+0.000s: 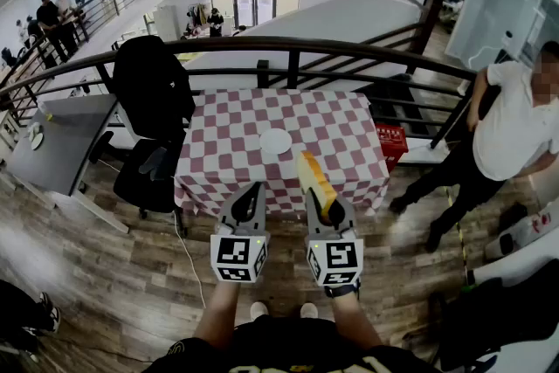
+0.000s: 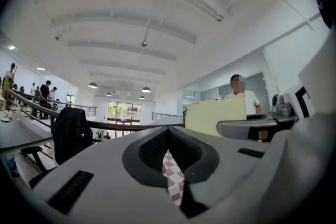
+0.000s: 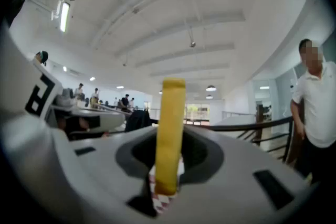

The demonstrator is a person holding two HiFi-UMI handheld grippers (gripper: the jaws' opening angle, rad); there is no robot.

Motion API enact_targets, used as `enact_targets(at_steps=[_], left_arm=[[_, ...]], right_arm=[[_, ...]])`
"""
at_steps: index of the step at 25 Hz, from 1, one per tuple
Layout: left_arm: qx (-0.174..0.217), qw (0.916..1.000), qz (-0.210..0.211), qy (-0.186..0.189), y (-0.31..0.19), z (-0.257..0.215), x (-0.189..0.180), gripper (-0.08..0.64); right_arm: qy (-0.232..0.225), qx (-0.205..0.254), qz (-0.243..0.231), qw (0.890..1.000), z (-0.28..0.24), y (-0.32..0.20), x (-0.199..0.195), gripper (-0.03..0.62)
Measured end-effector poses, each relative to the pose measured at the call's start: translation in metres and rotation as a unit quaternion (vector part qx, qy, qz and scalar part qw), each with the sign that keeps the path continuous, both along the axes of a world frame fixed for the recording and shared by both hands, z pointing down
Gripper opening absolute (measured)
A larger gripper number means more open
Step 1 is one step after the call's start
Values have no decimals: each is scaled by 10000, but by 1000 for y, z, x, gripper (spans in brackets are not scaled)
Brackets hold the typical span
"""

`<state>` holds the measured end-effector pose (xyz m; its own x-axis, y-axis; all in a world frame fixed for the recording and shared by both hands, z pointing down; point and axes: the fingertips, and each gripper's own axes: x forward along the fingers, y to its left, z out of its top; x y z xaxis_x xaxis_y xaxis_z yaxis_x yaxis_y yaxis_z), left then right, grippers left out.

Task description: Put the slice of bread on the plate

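A white plate (image 1: 276,141) lies near the middle of the table with the red-and-white checked cloth (image 1: 231,131). The slice of bread (image 1: 315,180) (image 3: 170,134), yellow-crusted, stands on edge in my right gripper (image 1: 325,207) (image 3: 168,168), which is shut on its lower end. It hangs over the table's near edge, short of the plate and to its right. My left gripper (image 1: 249,201) (image 2: 171,160) is beside it at the same edge, jaws a narrow gap apart with only the cloth showing between them. The left gripper view shows the bread's pale face (image 2: 215,115).
A black chair draped with a jacket (image 1: 153,100) stands at the table's left, with a grey desk (image 1: 61,140) beyond. A dark railing (image 1: 288,48) runs behind the table. A person in a white shirt (image 1: 511,135) stands at the right, near a red box (image 1: 390,142).
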<state>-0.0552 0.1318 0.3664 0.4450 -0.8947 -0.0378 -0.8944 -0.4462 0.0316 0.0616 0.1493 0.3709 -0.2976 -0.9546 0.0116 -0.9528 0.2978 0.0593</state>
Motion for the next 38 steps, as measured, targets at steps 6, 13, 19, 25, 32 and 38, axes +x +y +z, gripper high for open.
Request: enact_targets(at_steps=[6, 13, 19, 25, 32, 38], left_arm=[[9, 10000, 45, -2, -1, 2, -16, 18], [68, 10000, 58, 25, -2, 0, -45, 18], [-11, 9999, 35, 162, -5, 11, -68, 17], [-127, 9995, 144, 253, -14, 21, -58, 18], [-182, 9994, -45, 296, -58, 34, -73, 17], [-55, 9998, -159, 125, -115, 36, -58, 18]], right_arm=[[0, -3, 22, 10000, 2, -1, -17, 94], [-19, 36, 33, 10000, 3, -2, -47, 94], [-115, -79, 83, 9999, 18, 1, -69, 94], [-41, -279, 195, 9994, 31, -6, -59, 94], [-120, -276, 253, 9992, 41, -58, -58, 94], [-167, -216, -163, 9995, 42, -125, -54, 95]])
